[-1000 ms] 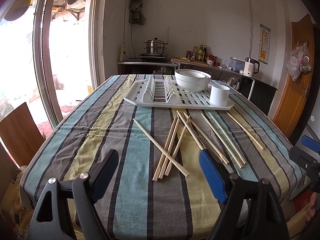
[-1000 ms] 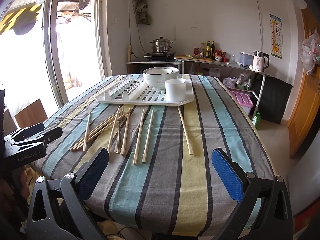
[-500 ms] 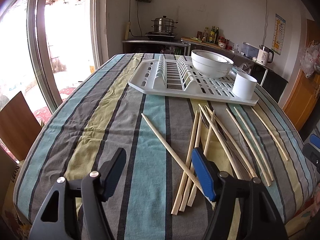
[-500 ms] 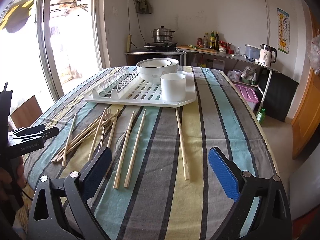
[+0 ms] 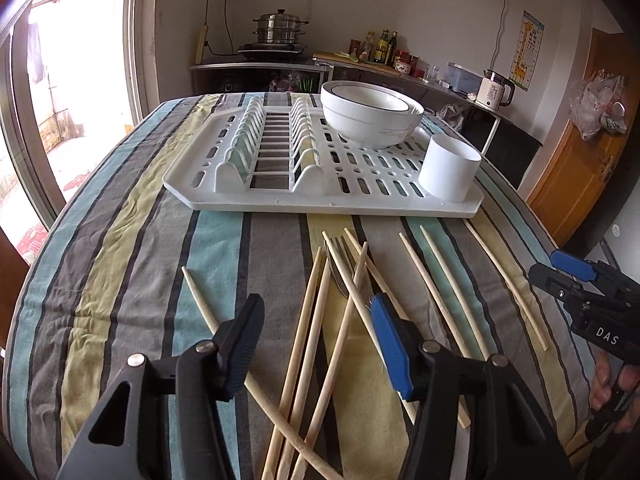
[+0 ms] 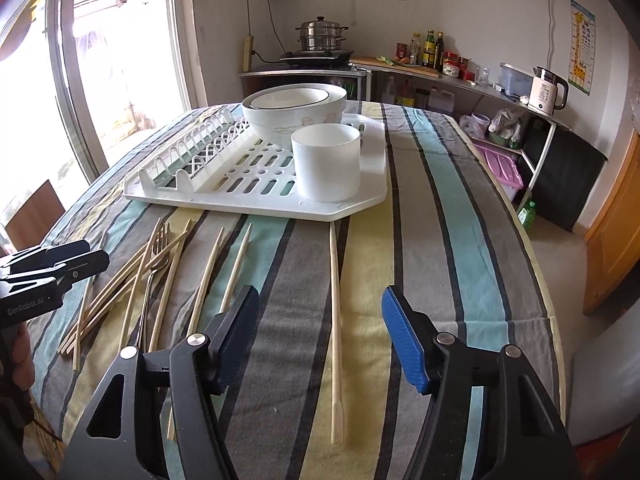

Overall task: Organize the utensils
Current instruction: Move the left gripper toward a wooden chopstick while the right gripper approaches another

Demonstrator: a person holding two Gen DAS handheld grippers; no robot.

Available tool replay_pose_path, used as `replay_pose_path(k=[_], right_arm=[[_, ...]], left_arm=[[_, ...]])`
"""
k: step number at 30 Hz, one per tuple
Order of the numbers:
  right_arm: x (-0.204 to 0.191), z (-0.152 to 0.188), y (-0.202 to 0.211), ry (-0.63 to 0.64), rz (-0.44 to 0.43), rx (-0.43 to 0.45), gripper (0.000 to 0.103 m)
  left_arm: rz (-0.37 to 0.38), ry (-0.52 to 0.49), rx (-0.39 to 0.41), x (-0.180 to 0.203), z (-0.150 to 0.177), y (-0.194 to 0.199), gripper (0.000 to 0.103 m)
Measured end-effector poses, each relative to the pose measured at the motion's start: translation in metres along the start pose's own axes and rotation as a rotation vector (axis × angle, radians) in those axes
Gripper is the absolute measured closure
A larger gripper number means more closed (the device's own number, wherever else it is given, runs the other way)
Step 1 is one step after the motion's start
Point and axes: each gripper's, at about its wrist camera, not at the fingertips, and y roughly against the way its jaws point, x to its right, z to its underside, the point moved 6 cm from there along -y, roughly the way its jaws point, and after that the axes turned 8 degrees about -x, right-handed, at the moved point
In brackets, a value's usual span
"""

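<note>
**A:** How far along is the tidying looking to you?

**B:** Barely begun, I'd judge. The chopsticks (image 5: 316,332) are lying loose on the striped counter (image 5: 120,264), several of them crossing over a fork (image 5: 340,268), and nothing is sitting in the white cup (image 5: 448,168) yet as far as I can see.

**A:** And that cup is standing where?

**B:** On the near right corner of the drying rack (image 5: 280,196), just in front of the stacked bowls (image 5: 370,114). I'm guessing it is meant as the utensil holder, though nothing shows that for certain.

**A:** What are the claws doing?

**B:** The left claw (image 5: 316,344) is hovering low over the tangled pile with its jaws apart and nothing between them. The right claw (image 6: 320,336) is also standing apart and empty, with a single chopstick (image 6: 335,320) lying on the cloth between its fingers (image 6: 404,344).

**A:** So that lone stick is looking like the easy one?

**B:** I'm thinking so; it is lying well apart from the rest. The pile under the left claw is looking harder, since the sticks are overlapping each other and the fork.

**A:** Everything is remaining to be done, then.

**B:** Every utensil in view is waiting on the cloth.
</note>
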Motion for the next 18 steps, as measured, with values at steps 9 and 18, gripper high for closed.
replay_pose_path(k=[9,18], right_arm=[[0.010,-0.016,-0.031,-0.001,0.001,-0.063,0.045],[0.015,-0.026,-0.058,-0.001,-0.010,-0.128,0.053]], left_arm=[[-0.139,0.114,-0.009,-0.051,0.002,0.000,0.048],[-0.198,0.137,-0.080,-0.067,0.004,-0.023,0.055]])
